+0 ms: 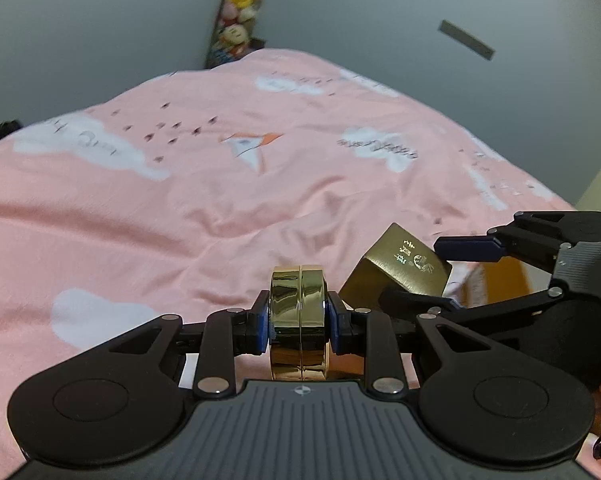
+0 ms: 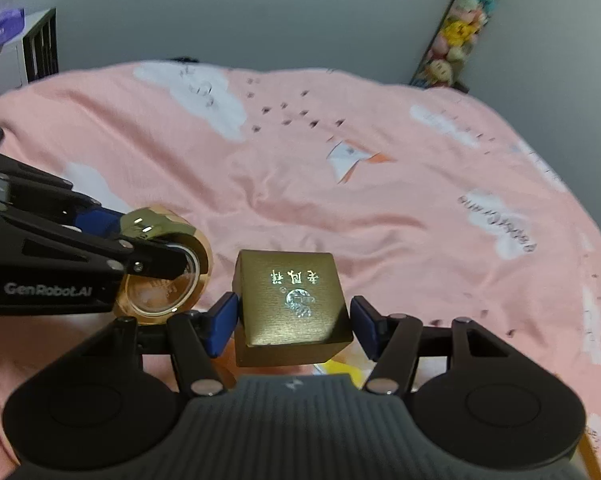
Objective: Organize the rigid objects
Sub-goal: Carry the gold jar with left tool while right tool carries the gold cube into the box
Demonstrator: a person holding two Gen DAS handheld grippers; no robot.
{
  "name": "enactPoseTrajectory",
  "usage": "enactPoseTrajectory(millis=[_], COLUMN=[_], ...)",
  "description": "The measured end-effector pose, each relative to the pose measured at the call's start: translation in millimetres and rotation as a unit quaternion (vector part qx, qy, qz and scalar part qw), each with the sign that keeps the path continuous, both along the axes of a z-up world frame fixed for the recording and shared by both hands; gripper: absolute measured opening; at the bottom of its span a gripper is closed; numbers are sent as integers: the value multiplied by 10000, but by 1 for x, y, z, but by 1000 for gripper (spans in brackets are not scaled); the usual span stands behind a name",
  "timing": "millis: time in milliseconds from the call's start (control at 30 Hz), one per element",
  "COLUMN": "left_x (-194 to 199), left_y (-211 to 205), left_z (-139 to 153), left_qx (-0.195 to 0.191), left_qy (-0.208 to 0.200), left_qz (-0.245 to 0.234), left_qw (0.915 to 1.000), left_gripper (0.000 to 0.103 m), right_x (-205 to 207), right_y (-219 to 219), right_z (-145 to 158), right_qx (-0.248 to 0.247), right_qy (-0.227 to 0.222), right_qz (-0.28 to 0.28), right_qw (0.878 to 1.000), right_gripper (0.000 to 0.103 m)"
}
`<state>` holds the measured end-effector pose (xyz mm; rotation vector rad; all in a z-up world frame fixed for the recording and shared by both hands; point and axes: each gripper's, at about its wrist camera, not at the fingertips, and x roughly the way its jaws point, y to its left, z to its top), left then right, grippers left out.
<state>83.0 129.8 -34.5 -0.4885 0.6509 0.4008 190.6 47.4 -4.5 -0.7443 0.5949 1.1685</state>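
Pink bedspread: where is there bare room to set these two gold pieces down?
The pink bedspread lies bare ahead of both grippers, out to the grey wall and the plush-toy shelf. It is crowded only close in, where the left gripper with the round gold case and the right gripper with the gold box sit side by side.

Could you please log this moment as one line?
left gripper: shut on gold disc | right gripper: shut on gold box | both above pink sheet

glossy gold tin (image 1: 298, 320), brushed-gold box (image 2: 290, 300), pink cloth (image 1: 180, 208)
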Motion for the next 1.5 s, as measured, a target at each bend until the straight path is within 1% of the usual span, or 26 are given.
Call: enactPoseTrajectory(millis=[167, 300, 433, 500, 600, 667, 767, 900, 933, 1067, 1167, 1233, 1433, 1500], left_x=[11, 26, 52, 69, 94, 110, 137, 172, 181, 197, 203, 208, 217, 217], left_y=[-29, -56, -89, -105, -127, -141, -163, -183, -187, -198, -203, -207, -216, -220], left_z=[28, 49, 63, 67, 69, 67, 58, 40, 34, 16, 6, 0, -19, -23], left_qx=[143, 173, 239, 178, 127, 85, 73, 122, 117, 220, -7, -21, 195, 340], left_qy=[-365, -628, -840, -908, -950, -929, -747, -317, -194, 149, 307, 433, 1025, 1104], left_qz=[-460, -938, -1432, -1739, -2113, -2253, -2608, -3001, -3077, -3245, -3288, -3340, -3465, -3526], left_qw=[9982, 9935, 9858, 9804, 9727, 9698, 9625, 9533, 9512, 9455, 9439, 9416, 9322, 9286], left_gripper=[31, 31, 31, 31, 31, 31, 31, 31, 31, 31, 31, 31, 31, 31], right_x=[-1, 6, 21, 32, 48, 58, 76, 95, 99, 111, 117, 118, 124, 125], right_y=[-36, -73, -110, -129, -152, -167, -190, -213, -217, -226, -229, -230, -229, -229], right_z=[32, 54, 70, 76, 78, 77, 69, 52, 47, 26, 12, 6, -5, -8], right_qx=[112, 146, 96, 32, -126, -235, -387, -534, -552, -637, -736, -782, -826, -845], right_qy=[-315, -513, -748, -798, -941, -948, -846, -684, -632, -364, -200, -138, -27, 33], right_qz=[-153, -410, -797, -1025, -1358, -1611, -1976, -2337, -2413, -2633, -2646, -2626, -2578, -2584], right_qw=[9993, 9977, 9940, 9915, 9862, 9821, 9758, 9684, 9668, 9619, 9613, 9616, 9626, 9623], right_gripper=[61, 61, 61, 61, 61, 61, 61, 61, 61, 61, 61, 61, 61, 61])
